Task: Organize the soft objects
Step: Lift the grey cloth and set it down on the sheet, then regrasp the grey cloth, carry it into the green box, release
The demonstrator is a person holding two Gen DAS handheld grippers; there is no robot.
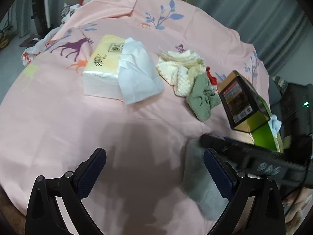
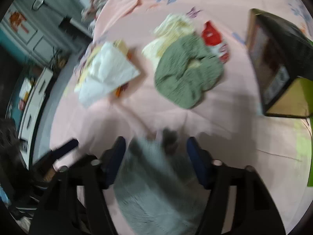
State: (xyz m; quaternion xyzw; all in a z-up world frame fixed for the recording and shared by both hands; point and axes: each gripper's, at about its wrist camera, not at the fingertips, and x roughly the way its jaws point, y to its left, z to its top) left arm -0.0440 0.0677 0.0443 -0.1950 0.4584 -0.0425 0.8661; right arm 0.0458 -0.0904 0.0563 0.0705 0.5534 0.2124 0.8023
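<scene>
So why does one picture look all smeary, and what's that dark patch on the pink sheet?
Right wrist view: smeared by motion, green cloth and grey cloth streaky. Left wrist view: sharper; the dark patch on the sheet is a shadow; only the right gripper blurs. Both bend at the edges.

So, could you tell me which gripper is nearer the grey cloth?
Right. The right gripper straddles the grey cloth, jaws open; the left gripper hangs beside it.

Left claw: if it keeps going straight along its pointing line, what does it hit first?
Probably just the pink printed bedsheet. Nothing lies between the open left claw and the sheet ahead; the grey fuzzy cloth sits off beside its right finger, and the yellow tissue pack lies farther on. Depth is hard to judge.
</scene>
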